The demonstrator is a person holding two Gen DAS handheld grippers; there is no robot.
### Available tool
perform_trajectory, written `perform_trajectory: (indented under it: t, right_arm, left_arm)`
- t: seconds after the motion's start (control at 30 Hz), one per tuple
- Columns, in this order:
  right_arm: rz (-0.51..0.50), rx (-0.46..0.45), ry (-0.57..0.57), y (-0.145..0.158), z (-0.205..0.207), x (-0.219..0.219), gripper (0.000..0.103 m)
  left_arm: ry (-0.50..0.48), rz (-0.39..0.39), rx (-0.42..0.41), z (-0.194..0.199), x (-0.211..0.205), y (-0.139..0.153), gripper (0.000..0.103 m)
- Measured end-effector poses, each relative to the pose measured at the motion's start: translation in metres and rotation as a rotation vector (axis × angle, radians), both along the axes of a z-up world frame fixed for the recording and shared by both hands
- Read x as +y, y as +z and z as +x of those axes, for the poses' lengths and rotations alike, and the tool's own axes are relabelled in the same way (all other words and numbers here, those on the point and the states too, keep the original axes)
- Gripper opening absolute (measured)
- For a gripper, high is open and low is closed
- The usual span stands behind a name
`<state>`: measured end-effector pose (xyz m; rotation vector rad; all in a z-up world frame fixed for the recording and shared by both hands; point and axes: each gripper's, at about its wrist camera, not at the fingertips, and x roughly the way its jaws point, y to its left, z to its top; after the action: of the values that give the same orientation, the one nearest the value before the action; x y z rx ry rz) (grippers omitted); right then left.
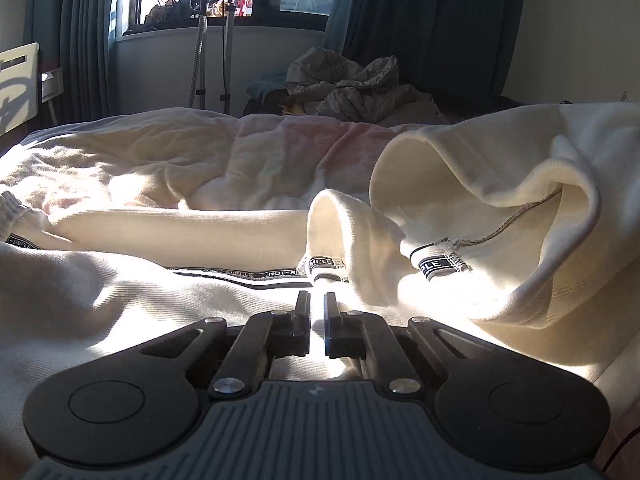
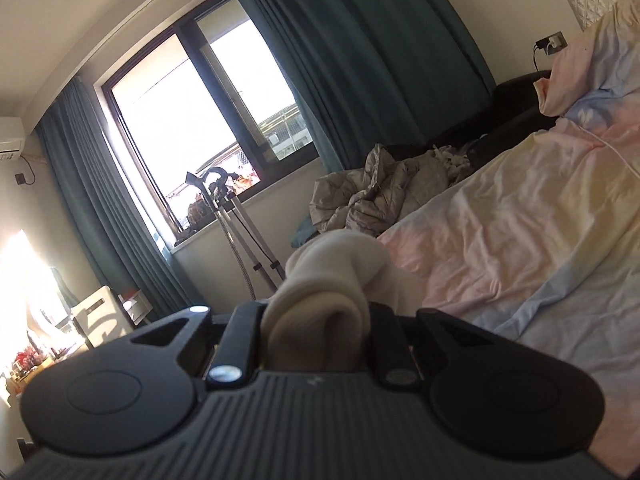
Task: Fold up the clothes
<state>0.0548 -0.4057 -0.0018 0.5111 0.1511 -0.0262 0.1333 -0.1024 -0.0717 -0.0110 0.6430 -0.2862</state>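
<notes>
A cream sweatshirt [image 1: 160, 288] with black lettered tape trim lies spread on the bed. One part [image 1: 500, 200] stands lifted and folded over at the right. My left gripper [image 1: 318, 300] rests low on the cloth, its jaws nearly together on a thin fold of the sweatshirt. In the right wrist view my right gripper [image 2: 316, 312] is raised above the bed and shut on a thick bunch of the same cream cloth [image 2: 332, 280], which hides the fingertips.
The bed has a pastel tie-dye sheet [image 2: 520, 220]. A grey crumpled jacket [image 1: 352, 84] lies beyond the far edge. A garment steamer stand [image 1: 212, 40] is by the window with teal curtains [image 2: 360, 60]. A white chair [image 1: 16, 84] stands at the left.
</notes>
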Motion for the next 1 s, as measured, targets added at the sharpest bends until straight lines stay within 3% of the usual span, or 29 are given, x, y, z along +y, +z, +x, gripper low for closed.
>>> perform_trajectory:
  t: [0.17,0.3,0.5,0.67,0.73,0.87,1.0]
  right_arm:
    - [-0.118,-0.068,-0.058,0.003,-0.007,-0.010,0.017]
    - [-0.220,-0.144,-0.026,-0.001,0.000,0.001,0.017]
    - [-0.423,-0.278,0.101,0.010,0.010,0.062,0.017]
    - [-0.579,-0.299,0.188,0.010,0.024,0.147,0.017]
    - [-0.658,-0.309,0.224,0.002,0.028,0.188,0.017]
    - [-0.725,-0.305,0.297,-0.020,0.041,0.269,0.017]
    - [-0.830,-0.272,0.438,-0.058,0.047,0.354,0.017]
  left_arm:
    - [-0.081,0.034,0.002,0.005,-0.040,-0.018,0.007]
    - [-0.109,0.040,0.008,0.007,-0.024,-0.014,0.007]
    - [-0.078,0.041,-0.060,-0.003,0.058,0.034,0.007]
    - [0.018,0.021,-0.138,-0.022,0.145,0.071,0.007]
    - [0.075,-0.008,-0.164,-0.028,0.184,0.084,0.007]
    - [0.192,-0.088,-0.185,-0.044,0.249,0.096,0.007]
    - [0.282,-0.166,-0.175,-0.056,0.295,0.096,0.007]
